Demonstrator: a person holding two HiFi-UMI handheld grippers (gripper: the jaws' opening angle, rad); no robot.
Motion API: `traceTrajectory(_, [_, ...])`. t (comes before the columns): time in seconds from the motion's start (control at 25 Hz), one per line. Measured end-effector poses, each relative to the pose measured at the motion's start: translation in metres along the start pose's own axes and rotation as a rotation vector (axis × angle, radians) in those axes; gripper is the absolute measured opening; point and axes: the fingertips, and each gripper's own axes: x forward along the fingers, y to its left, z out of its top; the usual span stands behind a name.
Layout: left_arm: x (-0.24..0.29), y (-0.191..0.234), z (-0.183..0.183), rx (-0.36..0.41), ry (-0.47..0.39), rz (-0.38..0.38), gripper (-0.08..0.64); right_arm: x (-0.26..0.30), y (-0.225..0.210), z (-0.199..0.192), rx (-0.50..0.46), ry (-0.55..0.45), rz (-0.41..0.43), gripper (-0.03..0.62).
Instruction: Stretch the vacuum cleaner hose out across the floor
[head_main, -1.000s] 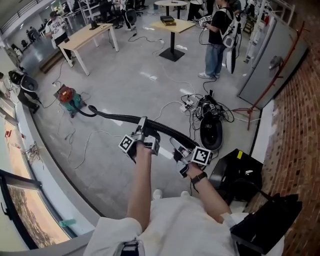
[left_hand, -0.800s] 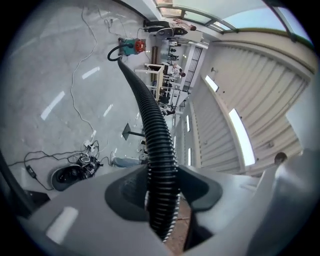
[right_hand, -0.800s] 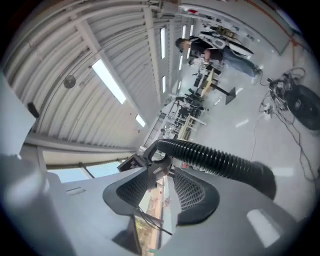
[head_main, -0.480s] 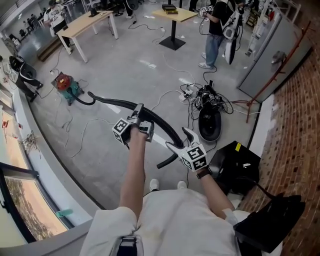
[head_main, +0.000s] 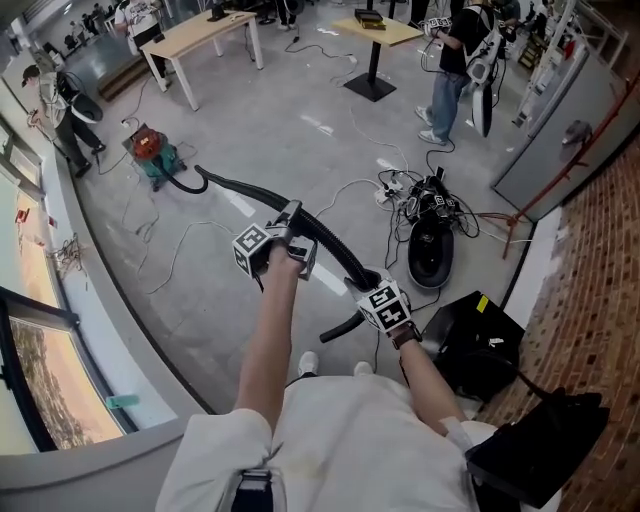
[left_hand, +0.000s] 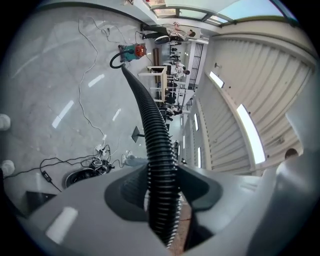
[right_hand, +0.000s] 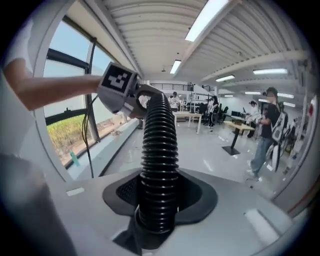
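Grey concrete floor (head_main: 250, 140) of an open workshop; red brick wall (head_main: 600, 250) at right. The black ribbed vacuum hose (head_main: 236, 186) runs from a red-and-green canister vacuum (head_main: 152, 152) up through the left tongs (head_main: 291, 218), clenched on it, to the right tongs (head_main: 366, 283), which have just closed onto it. Its end apparently hangs below.

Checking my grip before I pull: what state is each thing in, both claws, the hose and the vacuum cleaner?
Left claw: shut on the hose.
Right claw: has just been closing, now shut on the hose.
Hose: lifted at both claws, curving down to the vacuum cleaner, not yet straight.
Vacuum cleaner: standing on the floor, hose attached.
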Motion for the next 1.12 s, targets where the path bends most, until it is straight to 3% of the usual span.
traceTrajectory(0.24, [-0.004, 0.034, 0.020, 0.143, 0.041, 0.031, 0.232, -0.018, 0.023, 0.044, 0.374, -0.139, 0.316, 0.164])
traceTrajectory(0.4, [-0.011, 0.045, 0.005, 0.205, 0.173, -0.004, 0.326, -0.017, 0.005, 0.059, 0.628, -0.203, 0.365, 0.164])
traceTrajectory(0.48, [-0.019, 0.054, -0.002, 0.177, 0.181, -0.025, 0.365, -0.019, -0.013, 0.056, 0.785, -0.243, 0.386, 0.164])
traceTrajectory(0.6, [-0.025, 0.078, -0.019, 0.137, 0.179, -0.029, 0.376, -0.030, -0.049, 0.046, 1.051, -0.386, 0.436, 0.164])
traceTrajectory(0.72, [-0.029, 0.086, -0.029, 0.137, 0.224, -0.027, 0.377, -0.034, -0.071, 0.040, 1.176, -0.453, 0.429, 0.164])
traceTrajectory(0.88, [-0.036, 0.079, -0.034, 0.157, 0.304, -0.033, 0.377, -0.048, -0.072, 0.043, 1.431, -0.559, 0.529, 0.164])
traceTrajectory(1.04, [-0.028, 0.091, -0.052, 0.088, 0.292, -0.039, 0.379, -0.064, -0.055, 0.031, 1.590, -0.556, 0.625, 0.165])
traceTrajectory(1.12, [-0.020, 0.098, -0.067, 0.047, 0.302, -0.048, 0.394, -0.069, -0.047, 0.025, 1.739, -0.562, 0.658, 0.166])
